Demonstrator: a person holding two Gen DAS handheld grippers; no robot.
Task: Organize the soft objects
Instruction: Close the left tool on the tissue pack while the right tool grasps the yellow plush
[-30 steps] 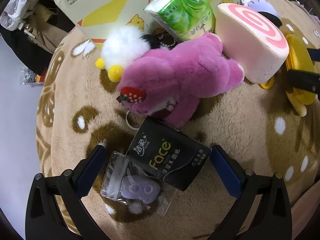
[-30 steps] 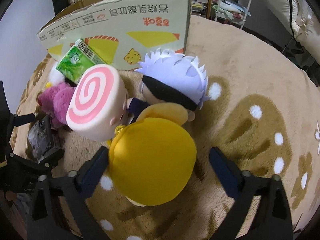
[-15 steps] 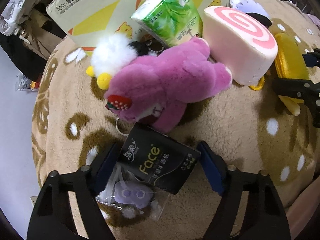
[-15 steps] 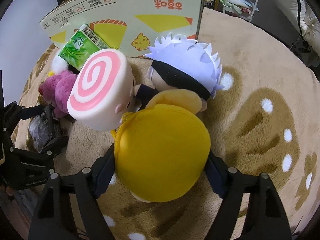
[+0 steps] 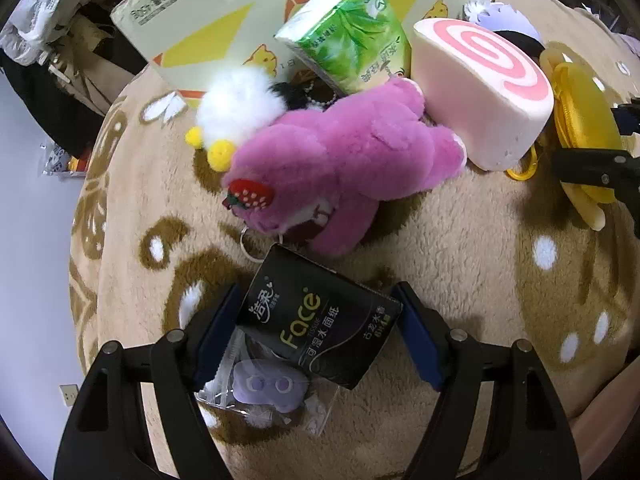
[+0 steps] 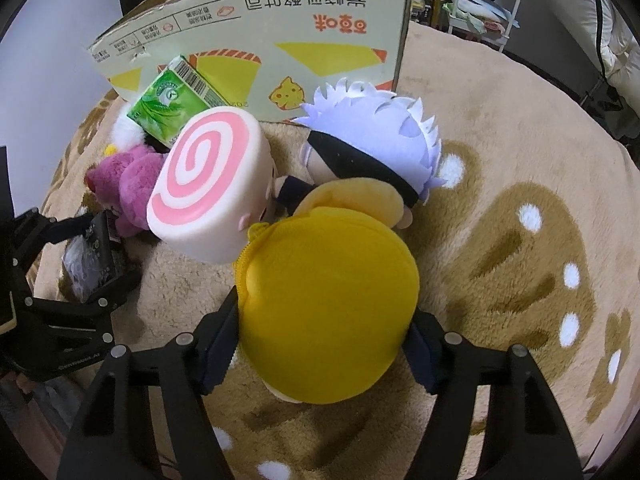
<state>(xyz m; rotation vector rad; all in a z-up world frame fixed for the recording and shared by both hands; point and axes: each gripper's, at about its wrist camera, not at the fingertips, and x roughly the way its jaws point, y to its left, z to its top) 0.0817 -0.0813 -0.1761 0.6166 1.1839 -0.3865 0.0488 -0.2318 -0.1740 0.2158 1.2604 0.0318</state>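
Two claws: both were at work on the rug [image 5: 460, 264], each closed around its own soft item.
Left claw [image 5: 318, 332]: its blue pads pressed both sides of the black tissue pack [image 5: 320, 320], clenched on it, apparently to lift it.
Black tissue pack: it lay flat on the rug, one corner over a clear bag [image 5: 264, 388] holding a small purple toy, so the bag might drag along when the pack rises.
Right claw [image 6: 324, 344]: its pads squeezed the round yellow pouch [image 6: 328, 304] from both sides, gripping it across its width because the soft body gives under pressure.
Yellow pouch: it sat on the rug, touching the swirl cushion [image 6: 208, 192] and partly over the white-haired doll [image 6: 372, 152].
Cardboard box [image 6: 280, 40]: it stood open at the far edge of the pile, likely the place where the items are meant to go.
Other items: the purple bear [image 5: 344, 156] lay on its side just beyond the black pack, with a white fluffy toy [image 5: 240, 104] and a green tissue pack [image 5: 348, 36] leaning against the box.
Progress: judged early, since most items were outside the box.
Risk: the bear's key ring [image 5: 250, 246] lay close to the black pack and could snag.
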